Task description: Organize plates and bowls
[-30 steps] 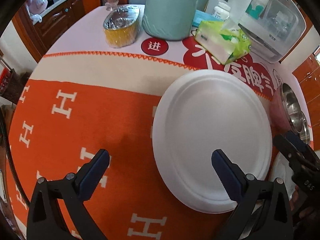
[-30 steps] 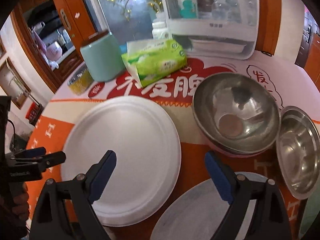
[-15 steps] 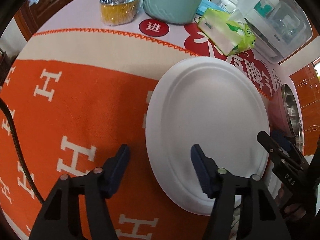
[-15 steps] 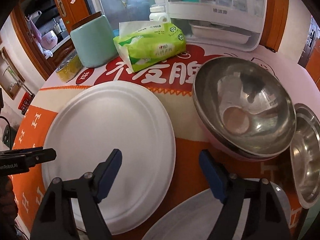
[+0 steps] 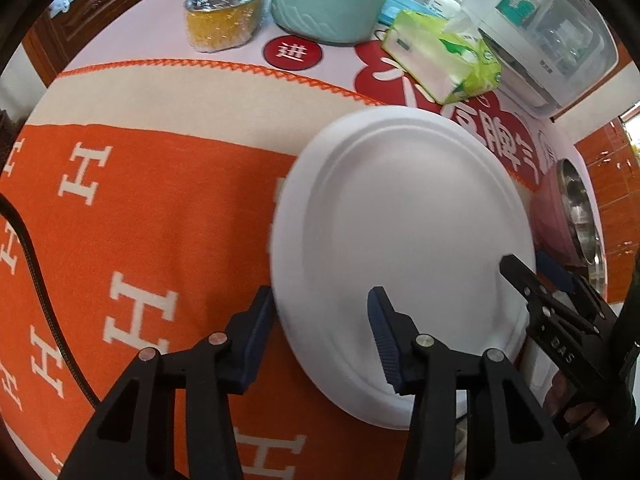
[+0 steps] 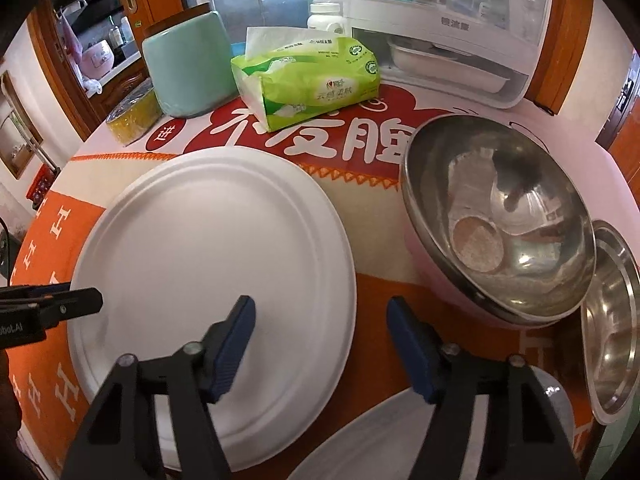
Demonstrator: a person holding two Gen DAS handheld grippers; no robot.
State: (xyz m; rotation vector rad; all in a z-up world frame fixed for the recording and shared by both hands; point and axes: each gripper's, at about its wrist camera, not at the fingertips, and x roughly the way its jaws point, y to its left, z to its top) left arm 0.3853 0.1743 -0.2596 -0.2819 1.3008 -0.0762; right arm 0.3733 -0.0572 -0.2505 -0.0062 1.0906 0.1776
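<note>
Two grippers, left (image 5: 322, 322) and right (image 6: 320, 330), have jaws closing astride opposite rims of our white plate (image 5: 400, 240); uneven pinching could tip it into the steel bowl (image 6: 500, 216).

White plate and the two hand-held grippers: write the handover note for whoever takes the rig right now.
Left hand-held gripper: jaws closing astride the left rim of the white plate, not yet pinching.
Right hand-held gripper: jaws closing astride the same plate's right rim, not yet pinching.
Things: the plate lies flat on the orange cloth. A second plate sits just below it in the right view. The pink steel bowl tilts at right, beside a smaller steel bowl.
Done: nothing stacked yet.
Left: finish the grip, stack the plates, nest the bowls.
</note>
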